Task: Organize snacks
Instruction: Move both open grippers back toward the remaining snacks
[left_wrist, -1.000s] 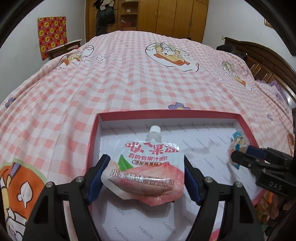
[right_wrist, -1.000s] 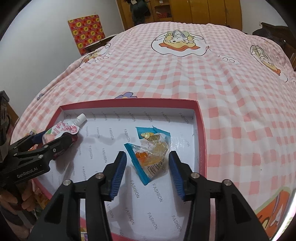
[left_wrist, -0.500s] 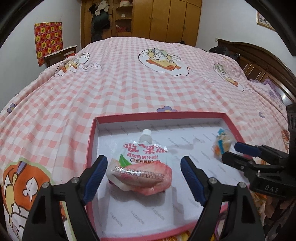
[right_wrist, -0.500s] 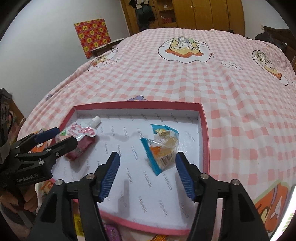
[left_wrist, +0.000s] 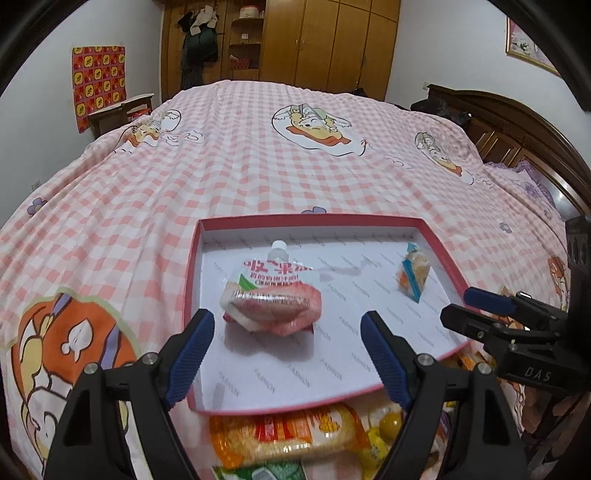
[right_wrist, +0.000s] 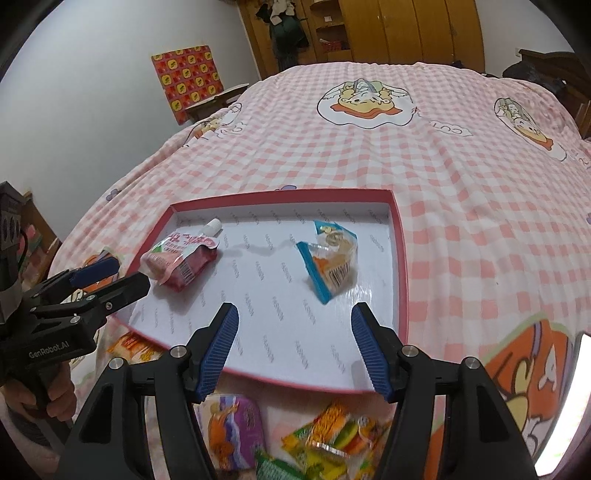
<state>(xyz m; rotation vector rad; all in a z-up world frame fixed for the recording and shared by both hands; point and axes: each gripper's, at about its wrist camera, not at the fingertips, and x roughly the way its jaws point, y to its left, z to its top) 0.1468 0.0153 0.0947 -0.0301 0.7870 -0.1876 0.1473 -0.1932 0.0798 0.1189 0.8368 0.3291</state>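
A shallow red-rimmed box (left_wrist: 258, 220) (right_wrist: 399, 236) with a white printed floor lies on the bed. Inside it, on the left, rests a pink jelly pouch (left_wrist: 272, 295) (right_wrist: 178, 258) with a white cap. A clear and blue snack packet (left_wrist: 413, 272) (right_wrist: 329, 258) lies toward the box's right side. My left gripper (left_wrist: 287, 354) (right_wrist: 110, 275) is open, held back near the box's front edge, with the pouch lying free beyond its fingertips. My right gripper (right_wrist: 293, 349) (left_wrist: 469, 308) is open too, over the box's front, short of the packet.
Several loose snack packs lie in front of the box: an orange and yellow pack (left_wrist: 291, 432), a purple pack (right_wrist: 234, 428) and a green and yellow pack (right_wrist: 332, 439). The pink checked bedspread (left_wrist: 258, 155) stretches beyond. A dark wooden headboard (left_wrist: 517, 129) stands right, wardrobes at the back.
Both grippers let go and pulled back toward the box's front edge. The pouch and the packet now lie free in the box, and loose snacks have come into view below.
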